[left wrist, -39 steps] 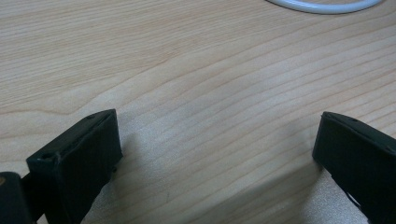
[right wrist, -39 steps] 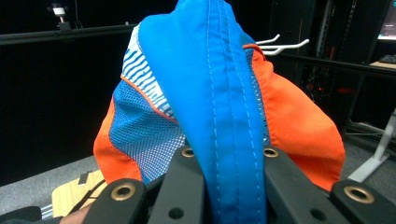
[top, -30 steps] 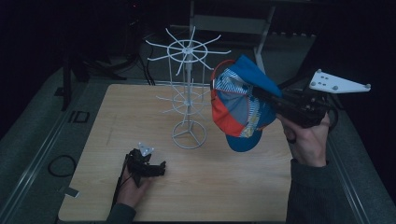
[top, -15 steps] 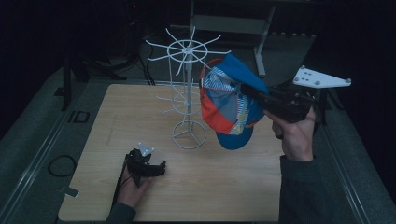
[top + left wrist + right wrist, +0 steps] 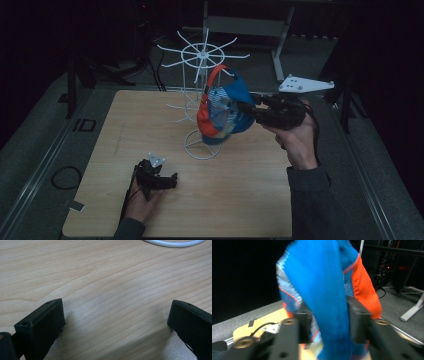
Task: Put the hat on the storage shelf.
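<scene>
A blue, orange and striped cap (image 5: 222, 112) hangs against the white wire rack (image 5: 202, 50), its orange strap looped up by an upper prong. My right gripper (image 5: 246, 107) reaches in from the right, level with the cap. In the right gripper view the cap's blue brim (image 5: 324, 290) lies between the jaws of my right gripper (image 5: 328, 315). Those jaws have just been opening and stand apart around the brim. My left gripper (image 5: 172, 180) rests on the wooden table (image 5: 250, 200) near the front left. Its open jaws (image 5: 115, 322) have nothing between them.
The rack's round white base (image 5: 202, 150) stands mid-table, and its rim (image 5: 172, 243) lies just ahead of the left gripper. Bare prongs stick out around the rack's top. A metal desk frame (image 5: 280, 35) stands beyond the table's far edge, in the dark.
My right gripper moved left and slightly down with the cap, bringing it onto the rack. Its jaws have parted. The left gripper stayed put.
</scene>
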Tool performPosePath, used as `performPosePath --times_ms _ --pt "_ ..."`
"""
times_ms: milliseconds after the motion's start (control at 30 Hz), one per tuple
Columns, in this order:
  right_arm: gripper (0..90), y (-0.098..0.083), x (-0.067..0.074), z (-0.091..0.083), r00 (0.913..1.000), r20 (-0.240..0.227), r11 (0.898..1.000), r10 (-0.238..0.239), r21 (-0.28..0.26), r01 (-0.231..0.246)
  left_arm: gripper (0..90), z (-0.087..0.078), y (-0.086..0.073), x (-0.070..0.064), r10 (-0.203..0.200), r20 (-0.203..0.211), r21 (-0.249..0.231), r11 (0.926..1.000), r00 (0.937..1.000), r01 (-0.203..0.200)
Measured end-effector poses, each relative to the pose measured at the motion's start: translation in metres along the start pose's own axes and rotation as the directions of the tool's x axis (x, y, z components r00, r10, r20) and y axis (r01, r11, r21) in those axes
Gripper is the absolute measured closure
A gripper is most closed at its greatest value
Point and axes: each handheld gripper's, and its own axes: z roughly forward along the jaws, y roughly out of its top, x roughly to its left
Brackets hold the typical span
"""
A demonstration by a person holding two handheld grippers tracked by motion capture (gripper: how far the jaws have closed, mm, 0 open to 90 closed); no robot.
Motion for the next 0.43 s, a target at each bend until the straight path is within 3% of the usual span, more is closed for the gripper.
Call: performPosePath --times_ms 67,200,433 --pt "36.6 -0.001 0.0 -0.001 0.9998 0.02 1.0 -0.002 0.011 0.002 1.4 0.0 0.0 0.0 0.001 -0.001 -0.001 1.0 1.0 -0.001" --pt "19.8 -0.004 -0.001 -0.004 0.9947 0.097 0.999 -0.033 0.034 0.03 1.4 0.0 0.0 0.0 0.001 0.001 0.001 1.0 1.0 -0.001" --pt "14.3 -0.011 -0.003 -0.007 0.9932 0.109 0.998 -0.039 0.047 0.034 1.4 0.0 0.0 0.0 0.003 -0.001 0.001 1.0 1.0 -0.003"
